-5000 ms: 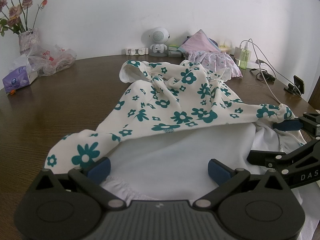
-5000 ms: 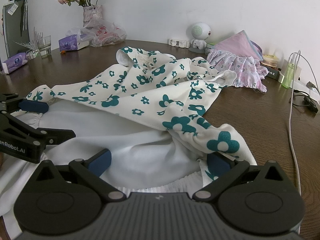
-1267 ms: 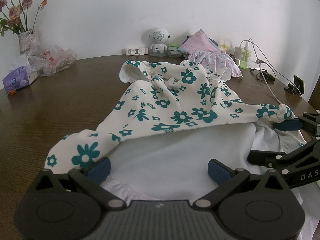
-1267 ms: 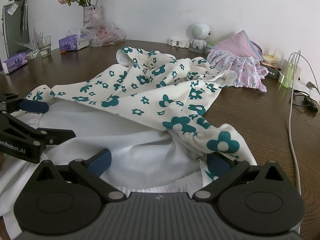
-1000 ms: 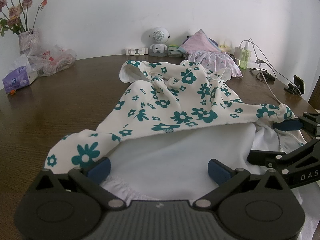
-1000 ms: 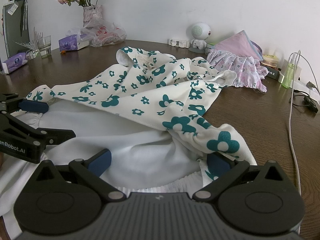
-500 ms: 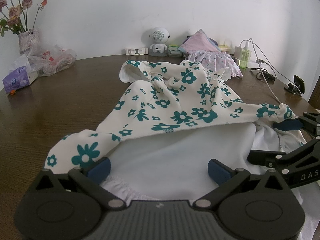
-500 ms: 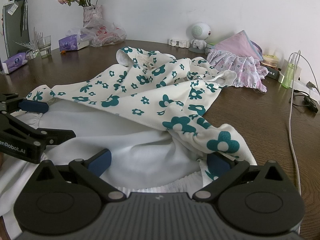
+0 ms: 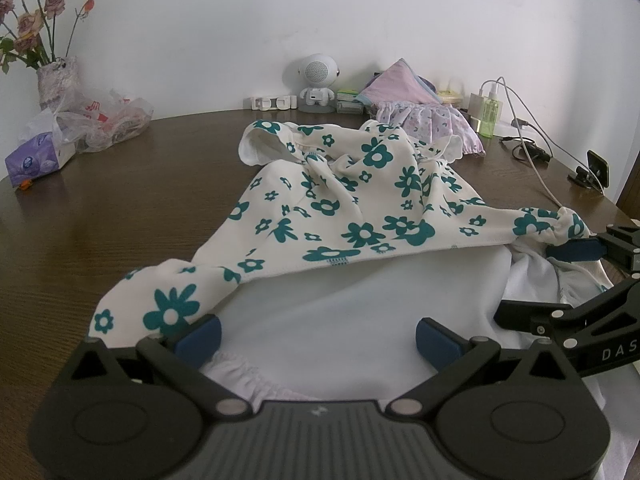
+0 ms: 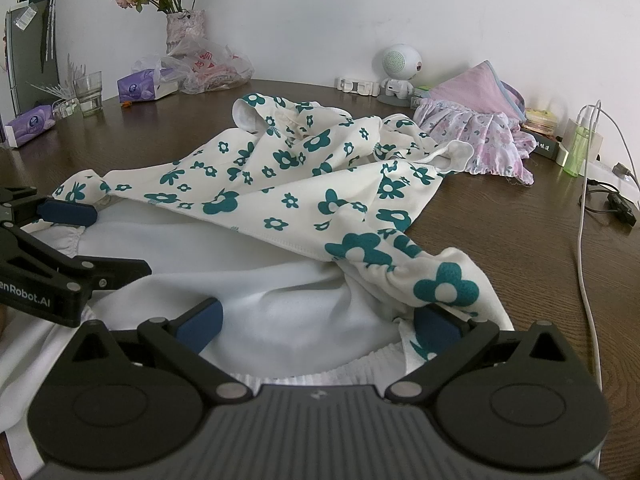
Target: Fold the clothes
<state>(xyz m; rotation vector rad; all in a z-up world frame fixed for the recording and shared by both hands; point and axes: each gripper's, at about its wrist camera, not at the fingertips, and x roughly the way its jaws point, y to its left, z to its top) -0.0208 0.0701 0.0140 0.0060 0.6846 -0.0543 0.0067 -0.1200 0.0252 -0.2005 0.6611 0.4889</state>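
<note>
Both low and close over the floral garment (image 9: 352,200), looking forward across the wooden table (image 9: 120,200) to the white wall. Left wrist view: right gripper (image 9: 568,280) at right edge. Right wrist view: left gripper (image 10: 60,248) at left edge. Shared: garment, pink clothes (image 10: 476,120), round white gadget (image 9: 318,80).

garment (image 9: 360,208) near hem under tongs, flowers (image 9: 24,28) cropped

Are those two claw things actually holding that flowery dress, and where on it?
Neither grips it. The left gripper and right gripper are both open, their pads set at the two near corners of the floral dress, along its hem, not yet closed.
</note>
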